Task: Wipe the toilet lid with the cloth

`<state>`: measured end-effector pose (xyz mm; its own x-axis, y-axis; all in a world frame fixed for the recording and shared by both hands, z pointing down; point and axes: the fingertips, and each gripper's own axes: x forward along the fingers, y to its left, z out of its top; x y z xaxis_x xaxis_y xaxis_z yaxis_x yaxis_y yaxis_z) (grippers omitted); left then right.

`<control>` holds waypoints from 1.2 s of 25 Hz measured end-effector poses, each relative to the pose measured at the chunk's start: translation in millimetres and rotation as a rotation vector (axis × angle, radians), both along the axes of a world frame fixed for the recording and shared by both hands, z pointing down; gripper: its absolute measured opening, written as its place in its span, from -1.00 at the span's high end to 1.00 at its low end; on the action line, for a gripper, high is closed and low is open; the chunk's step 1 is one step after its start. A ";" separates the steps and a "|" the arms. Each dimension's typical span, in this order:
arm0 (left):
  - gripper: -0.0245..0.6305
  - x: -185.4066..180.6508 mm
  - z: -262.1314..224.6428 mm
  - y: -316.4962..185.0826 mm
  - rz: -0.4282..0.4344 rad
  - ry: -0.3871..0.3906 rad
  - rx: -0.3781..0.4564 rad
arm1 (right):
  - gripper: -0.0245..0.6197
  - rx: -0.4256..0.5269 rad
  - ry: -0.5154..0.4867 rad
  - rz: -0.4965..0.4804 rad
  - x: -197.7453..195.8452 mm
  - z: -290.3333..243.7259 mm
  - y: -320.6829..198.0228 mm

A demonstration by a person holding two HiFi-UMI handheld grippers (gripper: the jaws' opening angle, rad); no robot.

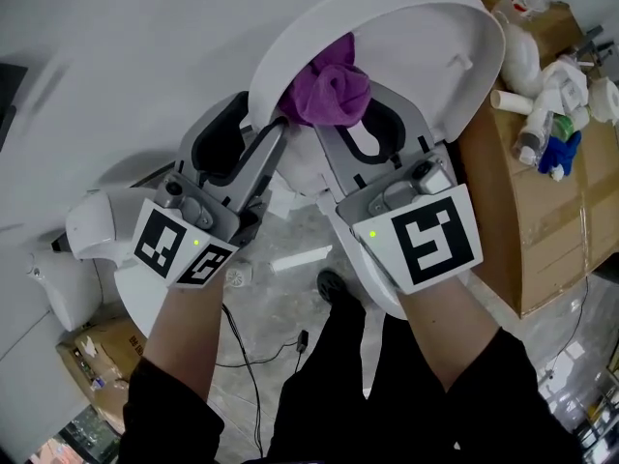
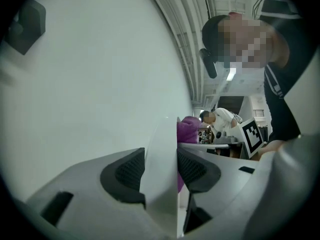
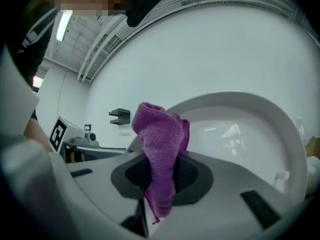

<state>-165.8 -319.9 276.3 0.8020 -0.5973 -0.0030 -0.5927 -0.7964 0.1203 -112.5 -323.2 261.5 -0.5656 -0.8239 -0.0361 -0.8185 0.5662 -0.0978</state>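
Observation:
The white toilet lid (image 1: 416,46) stands raised, its inner face toward me. My left gripper (image 1: 275,131) is shut on the lid's left edge; in the left gripper view the thin white lid edge (image 2: 161,159) sits clamped between the dark pads of my left gripper (image 2: 160,173). A bunched purple cloth (image 1: 334,90) rests against the lid's inner face near its left side. My right gripper (image 1: 325,124) is shut on that cloth. In the right gripper view the purple cloth (image 3: 160,139) rises out of my right gripper (image 3: 161,176), with the lid (image 3: 245,129) behind it.
A cardboard box (image 1: 522,201) with several bottles and sprayers (image 1: 542,95) stands at the right. White toilet parts (image 1: 97,230) lie to the left, above a smaller box (image 1: 97,361). Cables (image 1: 247,356) trail on the floor. A dark bracket (image 3: 120,116) is on the wall.

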 end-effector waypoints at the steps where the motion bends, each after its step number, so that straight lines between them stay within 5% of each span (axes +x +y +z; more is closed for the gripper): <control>1: 0.29 -0.5 -0.1 -0.3 -0.002 0.006 0.002 | 0.69 0.000 0.002 -0.002 -1.3 3.6 0.0; 20: 0.30 -1.2 2.7 1.7 0.023 0.053 0.091 | 0.69 -0.034 0.129 -0.007 -11.4 148.4 25.0; 30: 0.30 -1.6 0.9 1.4 0.049 0.050 0.097 | 0.69 -0.186 0.184 -0.010 -16.7 273.4 49.1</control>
